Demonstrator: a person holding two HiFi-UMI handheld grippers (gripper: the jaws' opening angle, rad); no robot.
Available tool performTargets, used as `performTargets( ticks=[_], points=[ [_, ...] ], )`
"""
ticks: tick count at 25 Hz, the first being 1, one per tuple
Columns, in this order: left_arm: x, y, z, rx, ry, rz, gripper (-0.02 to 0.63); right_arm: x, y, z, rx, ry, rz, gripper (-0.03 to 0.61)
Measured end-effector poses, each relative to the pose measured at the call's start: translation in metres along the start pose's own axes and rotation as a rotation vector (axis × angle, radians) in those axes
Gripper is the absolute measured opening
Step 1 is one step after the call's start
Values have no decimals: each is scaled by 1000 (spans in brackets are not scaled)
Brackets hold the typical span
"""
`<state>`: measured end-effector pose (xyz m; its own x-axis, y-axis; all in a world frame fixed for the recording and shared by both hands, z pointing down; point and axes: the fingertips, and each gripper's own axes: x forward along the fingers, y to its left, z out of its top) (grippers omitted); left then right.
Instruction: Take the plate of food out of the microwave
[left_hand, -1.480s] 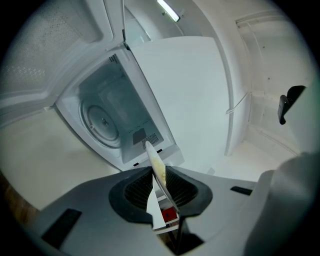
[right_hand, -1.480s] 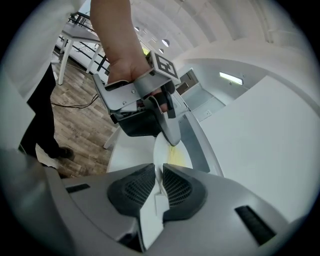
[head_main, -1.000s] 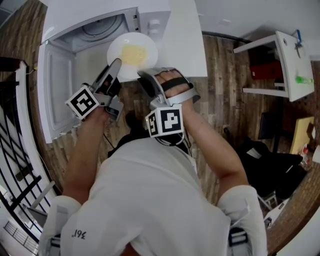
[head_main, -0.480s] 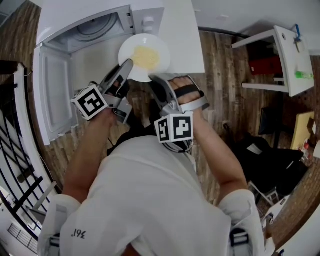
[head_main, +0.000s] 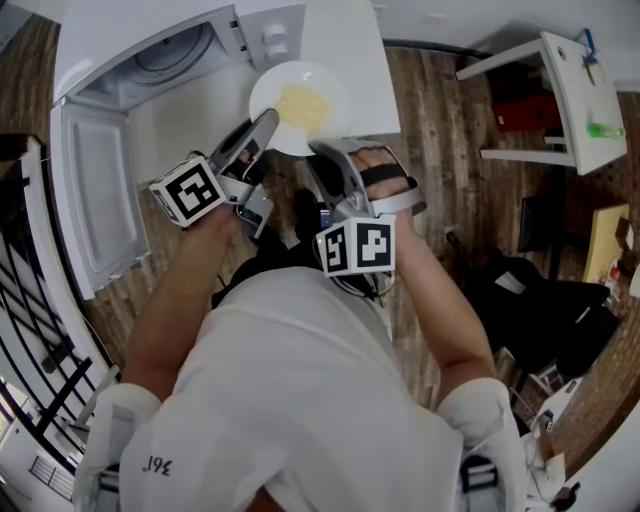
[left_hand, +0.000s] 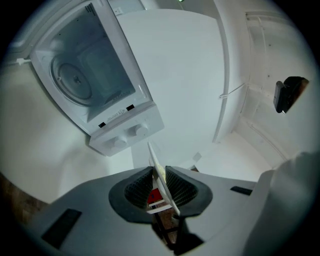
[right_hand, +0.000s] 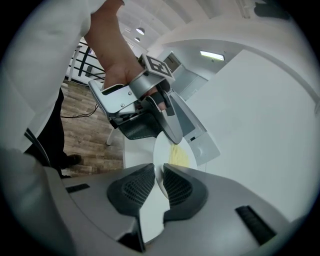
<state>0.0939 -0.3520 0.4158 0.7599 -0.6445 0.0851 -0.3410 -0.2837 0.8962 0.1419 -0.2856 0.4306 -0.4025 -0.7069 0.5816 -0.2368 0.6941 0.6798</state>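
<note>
Both my jaws are clamped on the rim of the white plate (head_main: 336, 86). My left gripper (head_main: 264, 126) bites its left side and my right gripper (head_main: 322, 152) its near side, each pair of pads narrow around the thin edge. The plate, with yellow food (head_main: 303, 106) on it, sits outside the microwave (head_main: 150, 50) — over the near edge of the white table (head_main: 372, 70), right of the open door (head_main: 95, 190).

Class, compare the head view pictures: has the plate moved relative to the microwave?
Yes. The plate has shifted right in the head view, from before the microwave's open cavity to past its knobs.
</note>
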Motion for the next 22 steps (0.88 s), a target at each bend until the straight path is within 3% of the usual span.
performTargets(
  ticks=[12,17,22],
  points=[
    [53,31,-14,22,60,-20,84,35,5,-53,18,67,75,46],
    [63,64,-23,20,101,42,84,55,16,-70,4,95,130,46],
    [75,82,-33,-1,125,43,84,70,24,-85,-17,113,178,46]
  ],
)
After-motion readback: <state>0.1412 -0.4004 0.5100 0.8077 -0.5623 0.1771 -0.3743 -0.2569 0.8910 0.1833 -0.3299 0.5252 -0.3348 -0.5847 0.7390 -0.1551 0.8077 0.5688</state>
